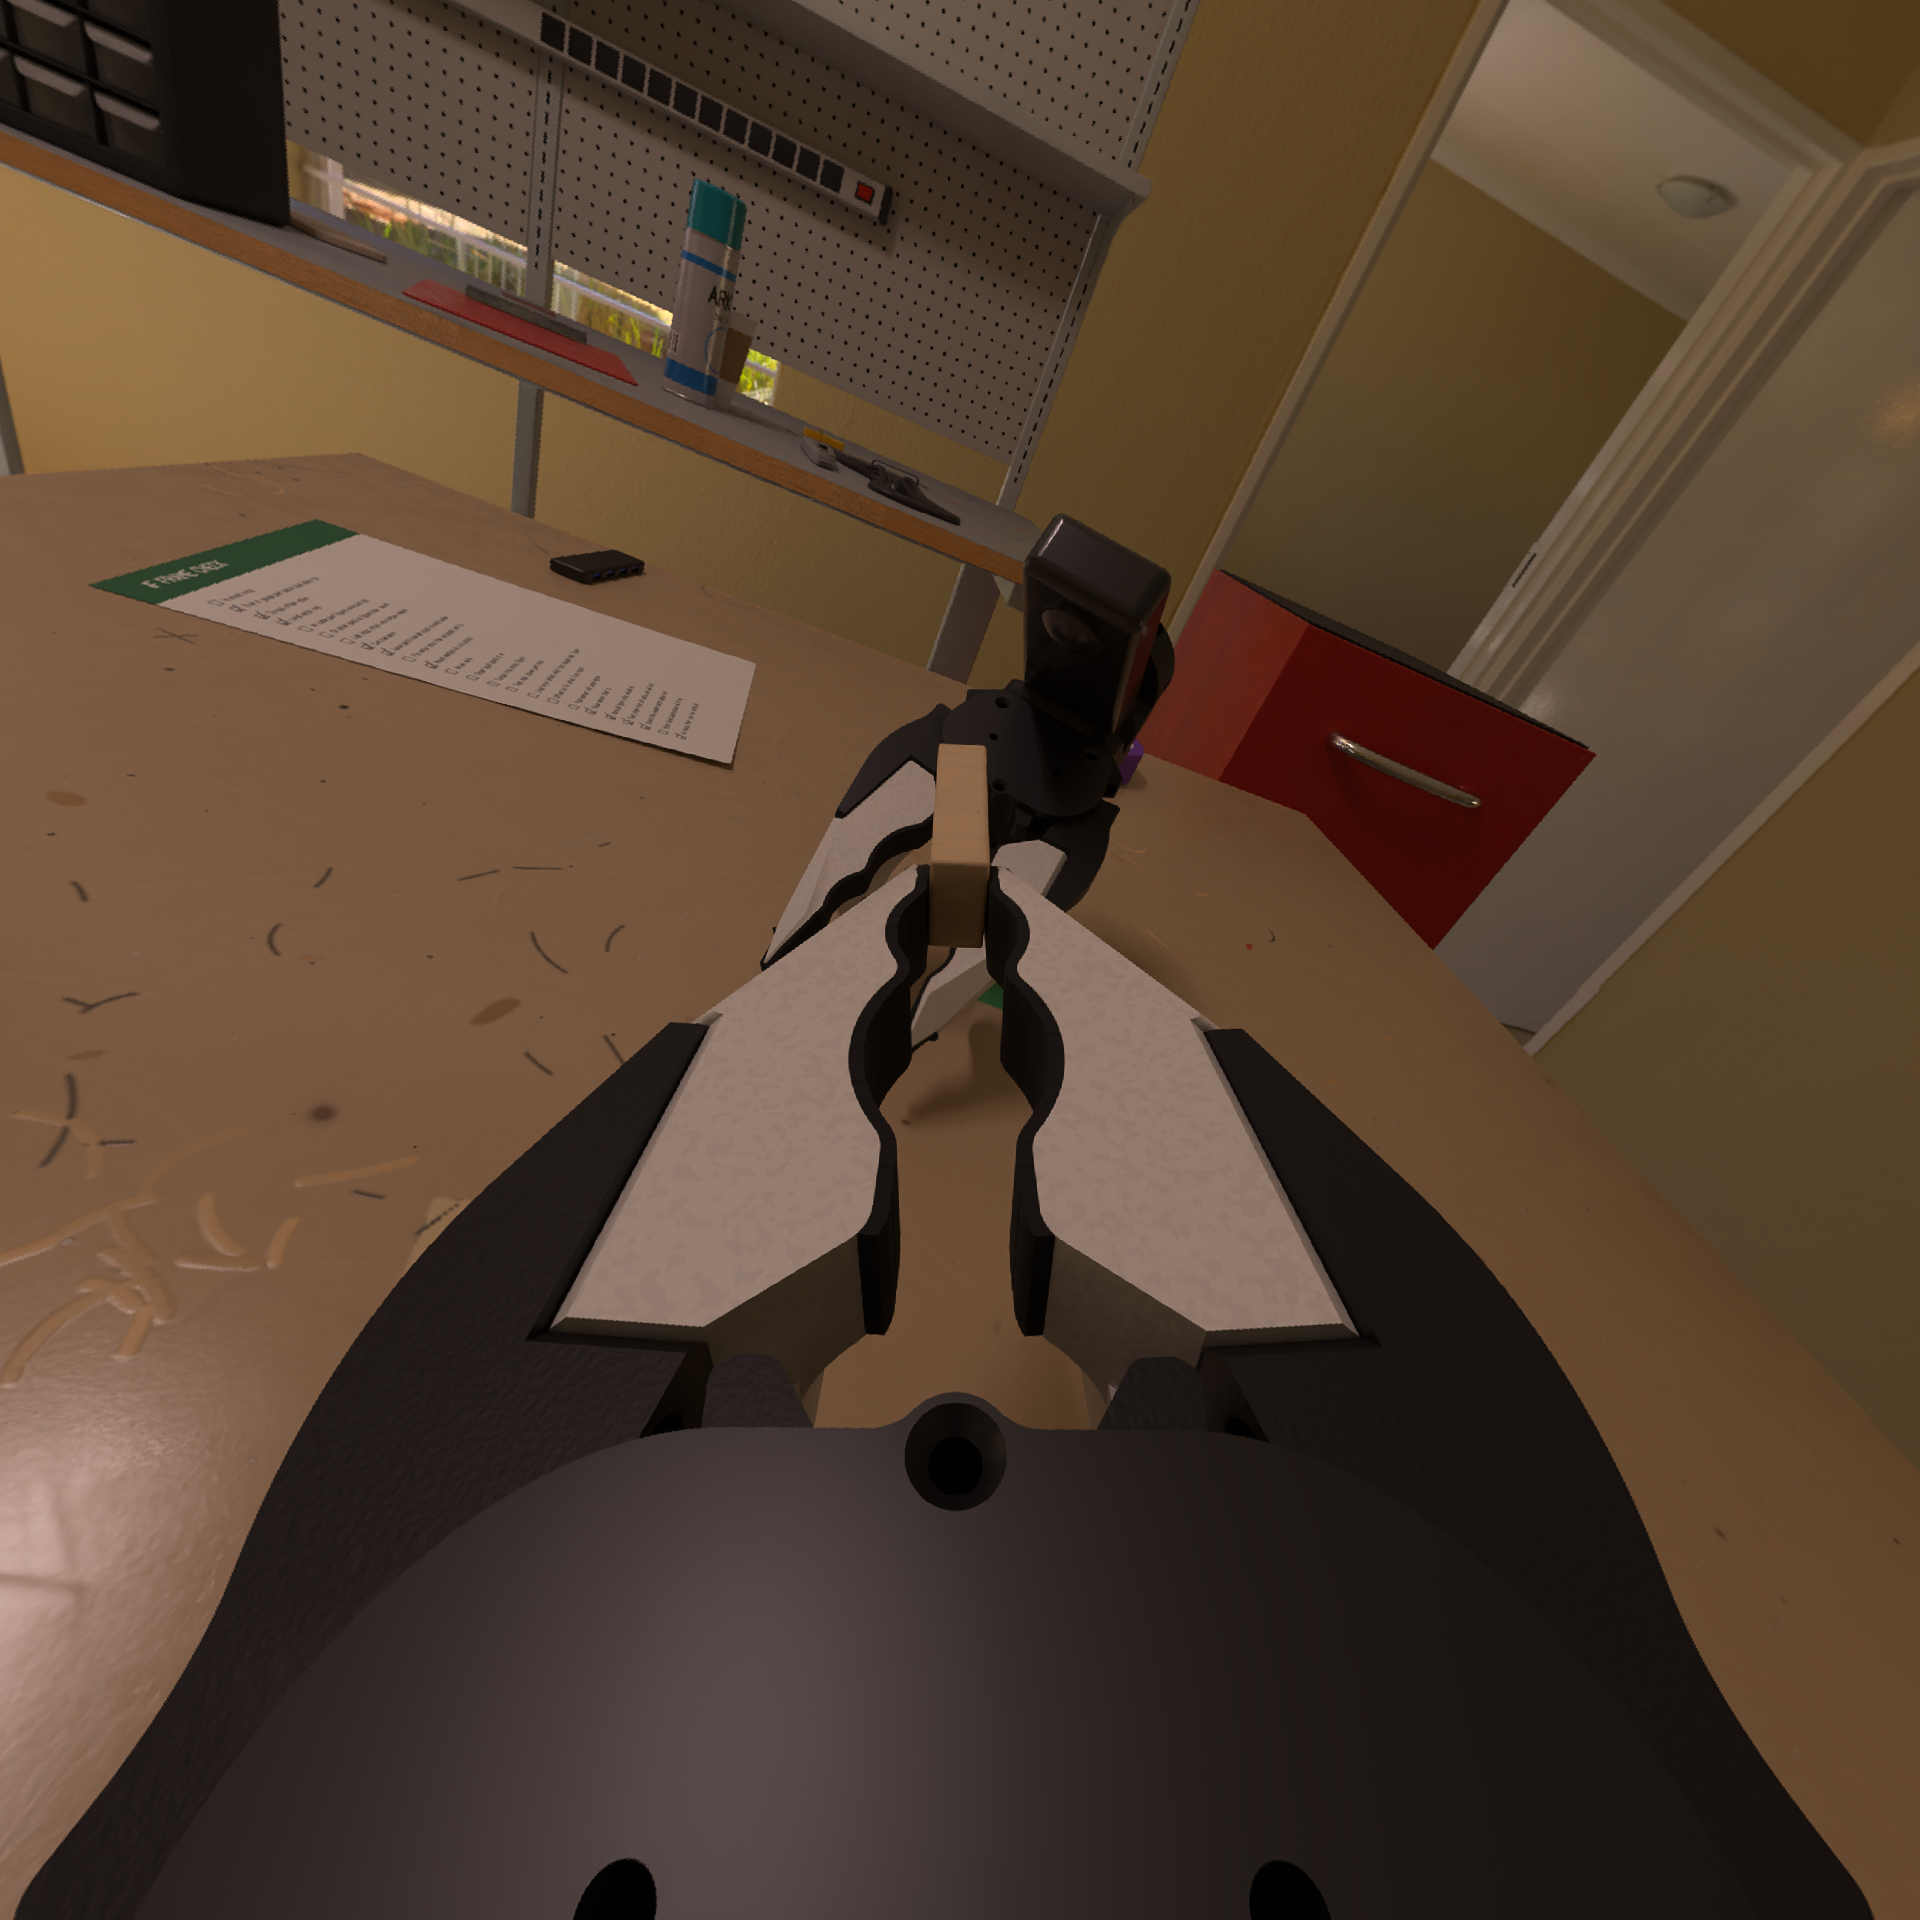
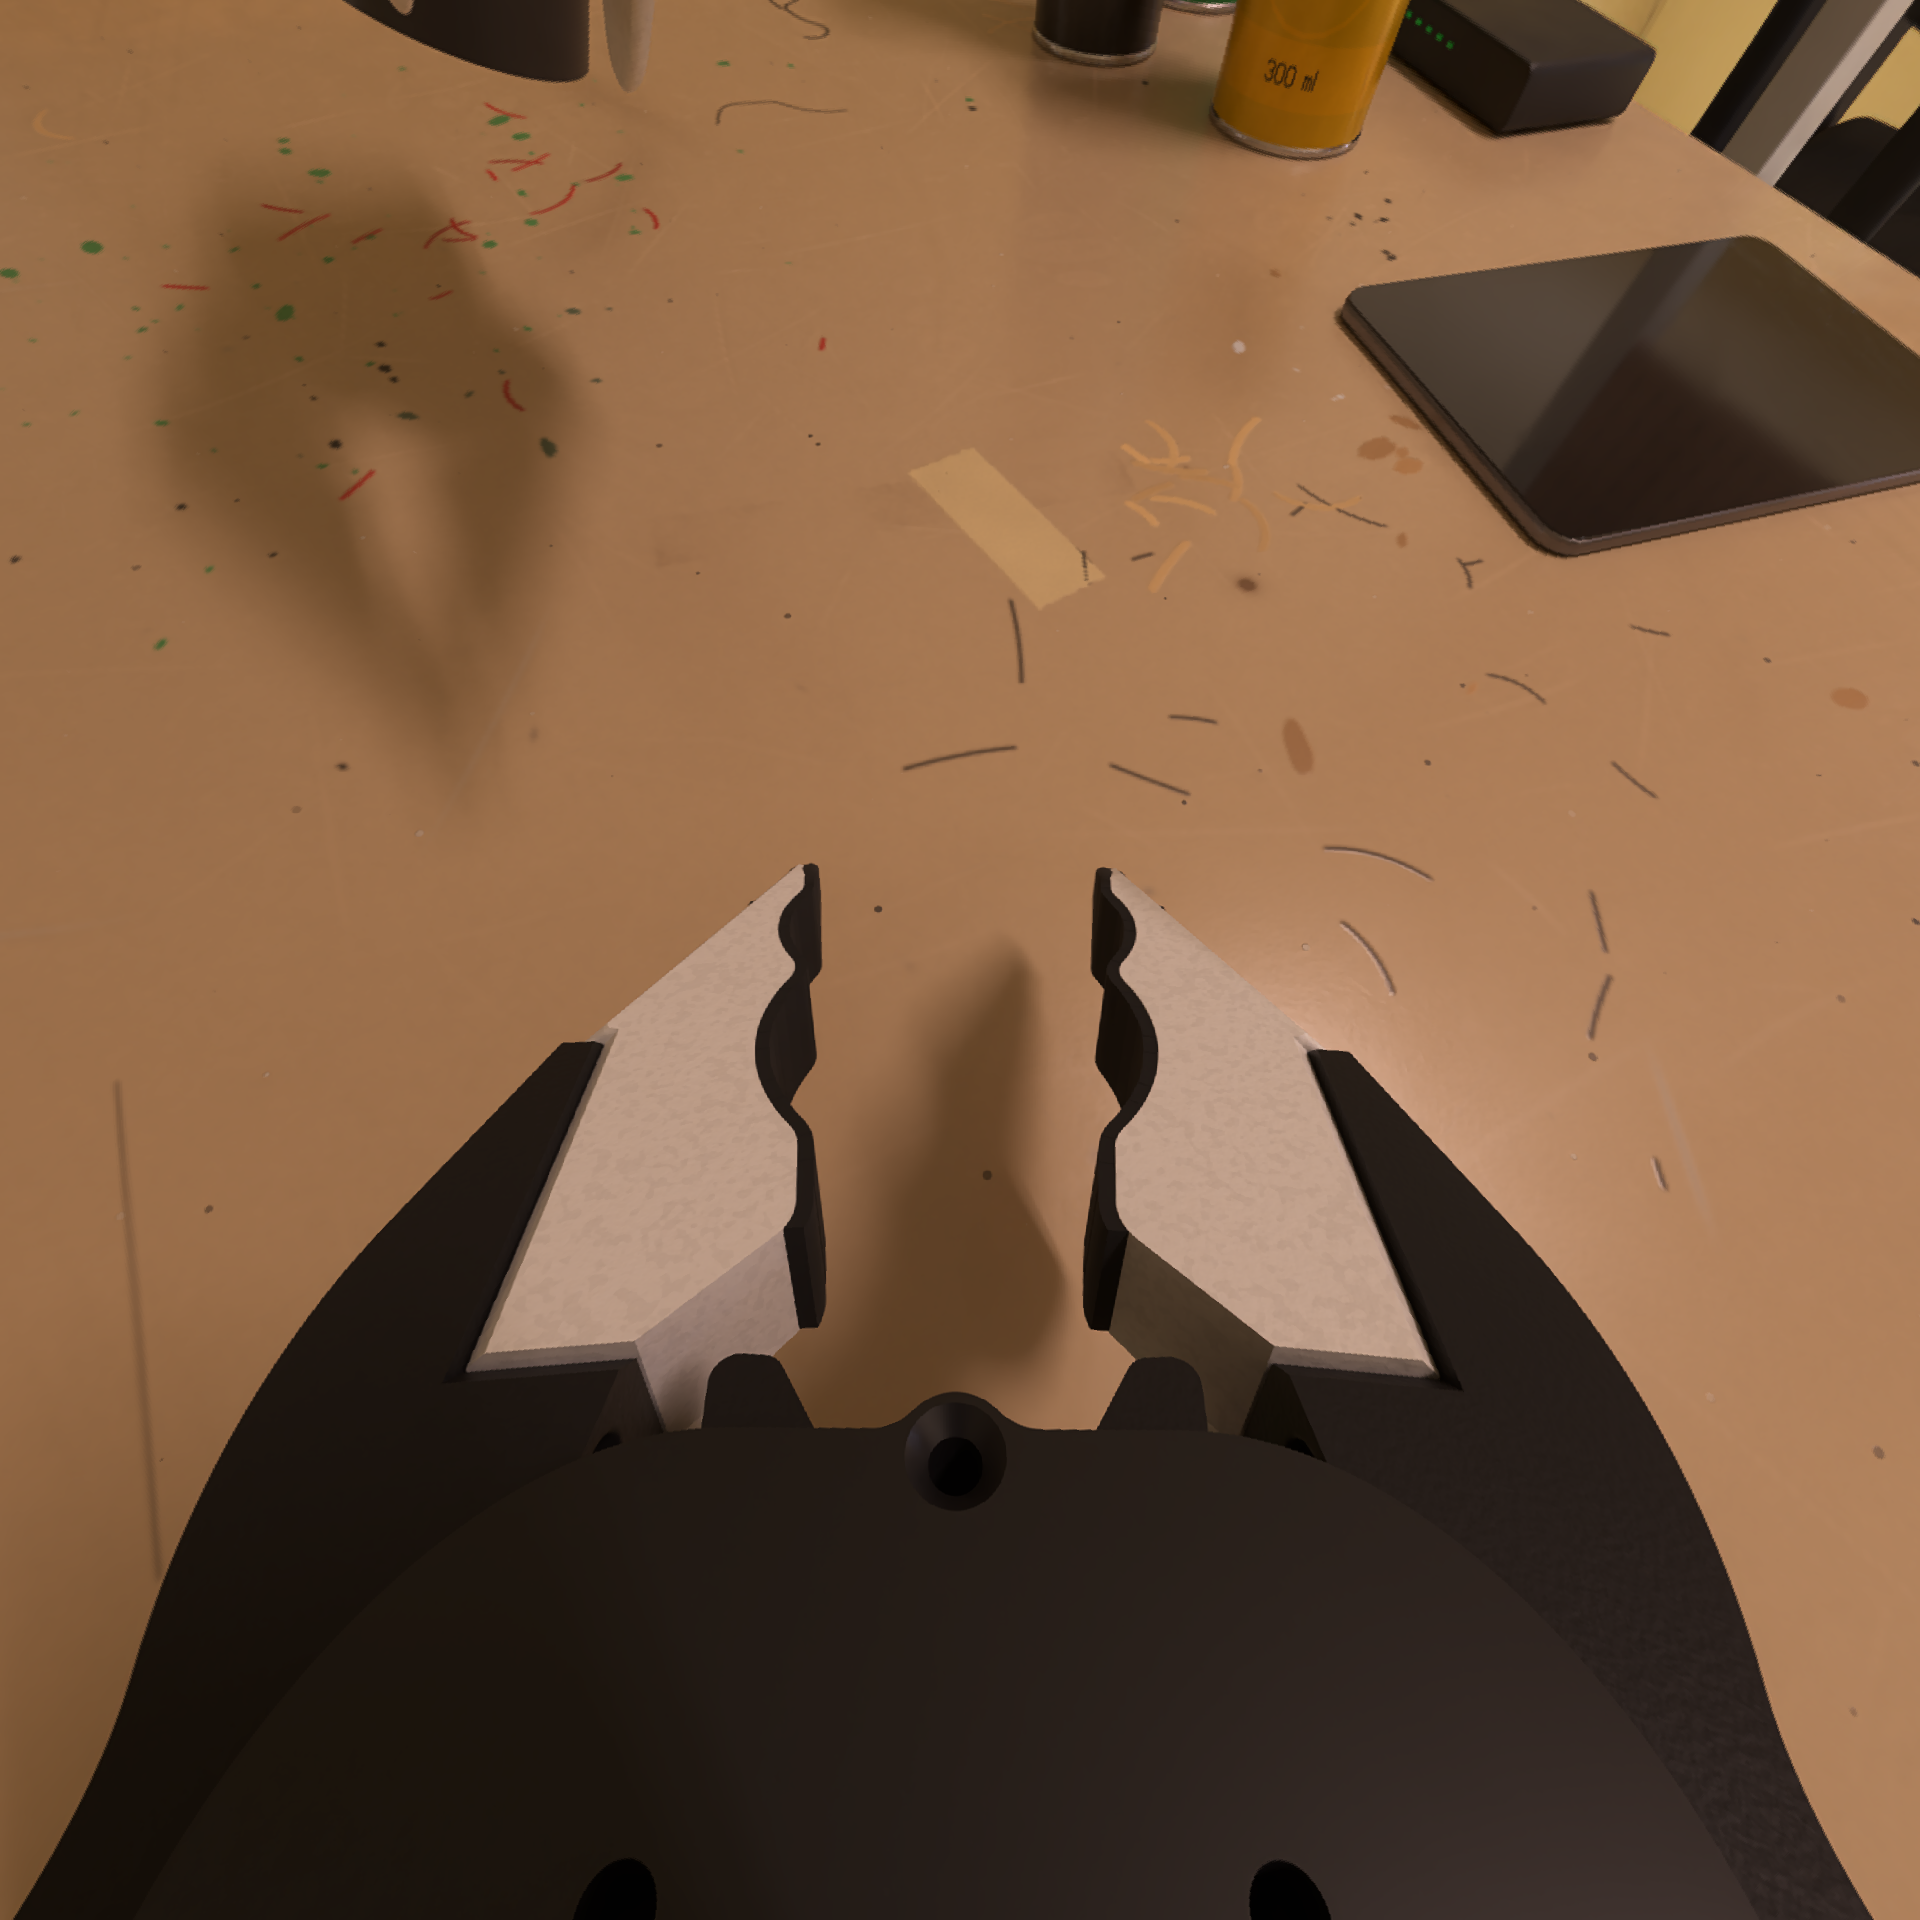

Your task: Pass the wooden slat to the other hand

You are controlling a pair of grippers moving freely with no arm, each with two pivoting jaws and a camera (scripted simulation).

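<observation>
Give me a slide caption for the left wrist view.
Left claw shut on a pale wooden slat above the scuffed tan worktable, with the right claw just beyond it.

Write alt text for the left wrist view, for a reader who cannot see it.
The left gripper pinches a wooden slat upright at its fingertips above a scuffed workbench. Just beyond the slat sits the right gripper, fingers pointing back. A printed sheet lies on the bench to the left.

- We see a brown table [image 2: 727, 675] with paint dots and scratches.
- Far ahead of the left gripper [image 1: 957, 906], to its left, lie a paper sheet [image 1: 436, 634] and a small black block [image 1: 597, 566].
- Ahead of the right gripper [image 2: 954, 894], to its right, lies a dark tablet [image 2: 1662, 384]; a yellow can [image 2: 1299, 73] stands farther off.
</observation>
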